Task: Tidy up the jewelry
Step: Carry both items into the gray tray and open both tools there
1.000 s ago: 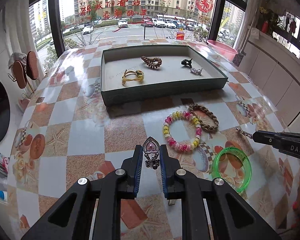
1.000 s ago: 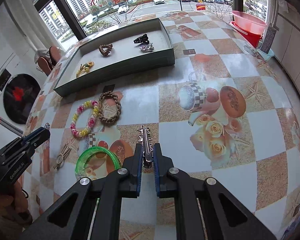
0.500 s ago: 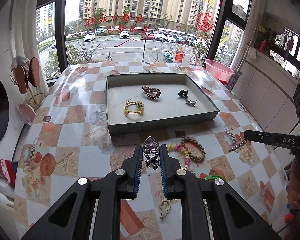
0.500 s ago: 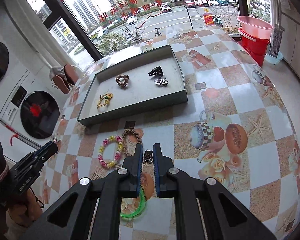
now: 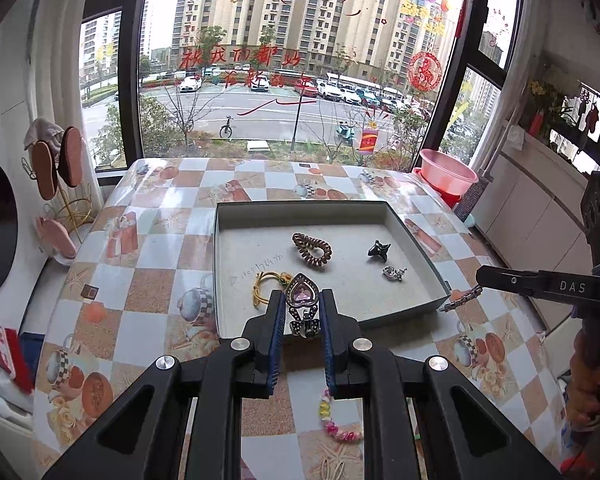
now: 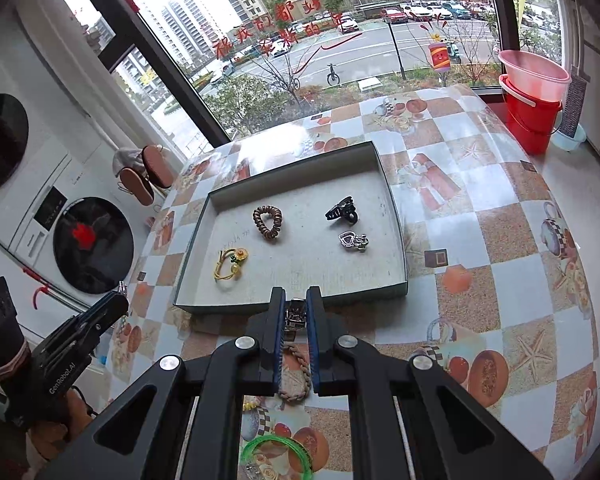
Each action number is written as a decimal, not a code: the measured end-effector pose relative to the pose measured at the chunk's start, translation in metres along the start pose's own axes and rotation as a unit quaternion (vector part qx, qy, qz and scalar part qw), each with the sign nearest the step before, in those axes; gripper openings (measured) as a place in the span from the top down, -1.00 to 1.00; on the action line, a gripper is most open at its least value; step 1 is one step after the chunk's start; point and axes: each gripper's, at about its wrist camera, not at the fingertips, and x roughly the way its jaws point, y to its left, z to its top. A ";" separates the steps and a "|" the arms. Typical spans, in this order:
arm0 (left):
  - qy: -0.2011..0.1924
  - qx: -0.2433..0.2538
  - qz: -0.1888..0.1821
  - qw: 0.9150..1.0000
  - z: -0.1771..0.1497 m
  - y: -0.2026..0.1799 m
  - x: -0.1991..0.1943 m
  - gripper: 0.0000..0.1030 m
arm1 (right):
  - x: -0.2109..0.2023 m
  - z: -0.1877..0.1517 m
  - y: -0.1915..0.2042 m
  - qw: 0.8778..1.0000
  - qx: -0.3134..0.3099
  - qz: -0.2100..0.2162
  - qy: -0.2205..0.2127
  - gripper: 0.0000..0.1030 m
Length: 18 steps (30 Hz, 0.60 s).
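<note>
My left gripper [image 5: 302,304] is shut on a heart-shaped purple-stone hair clip [image 5: 302,295] and holds it above the near edge of the grey tray [image 5: 420,236]. My right gripper [image 6: 296,303] is shut on a silver metal clip [image 6: 295,314], also above the tray's [image 6: 396,216] near edge; this clip shows in the left wrist view [image 5: 460,299]. In the tray lie a brown spiral hair tie [image 6: 268,219], a yellow flower hair tie [image 6: 230,266], a black claw clip [image 6: 342,210] and a silver heart clip [image 6: 352,240].
On the checkered table in front of the tray lie a braided brown bracelet [image 6: 296,372], a green bangle [image 6: 278,454] and a pastel bead bracelet [image 5: 334,424]. Pink and red buckets [image 6: 532,96] stand past the table's far right edge. Washing machines stand at the left.
Both grippers have risen from the table and moved forward toward the tray, each still shut on its clip. The loose bracelets now lie beneath and behind the fingers.
</note>
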 end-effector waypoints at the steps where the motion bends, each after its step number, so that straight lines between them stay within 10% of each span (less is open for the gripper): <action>1: -0.002 0.002 0.005 1.000 0.005 0.000 0.007 0.41 | 0.005 0.007 -0.001 1.000 0.004 0.005 0.003 0.78; 18: 0.054 0.014 0.053 0.997 0.033 -0.001 0.149 0.41 | 0.138 0.061 -0.020 0.995 0.038 0.033 0.082 0.78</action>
